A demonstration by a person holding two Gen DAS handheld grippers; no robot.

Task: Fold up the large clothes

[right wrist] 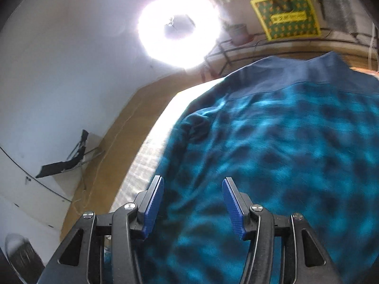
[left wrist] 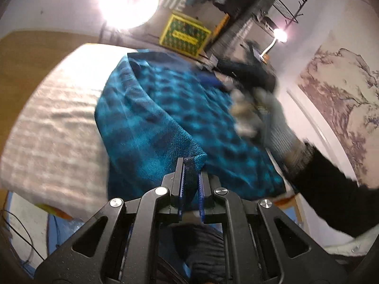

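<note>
The left gripper [left wrist: 191, 165] is clamped tight on an edge of the teal patterned garment [left wrist: 170, 123], which is spread over the pale quilted surface [left wrist: 54, 123]. The right gripper [right wrist: 193, 189] hovers half open above the cloth with nothing between its pads. To fold well, the person should keep the held edge taut and have the right gripper take a matching edge before carrying both across. At one o'clock in the left view sits a yellow-and-green box [left wrist: 184, 34]; its contents cannot be seen.
</note>
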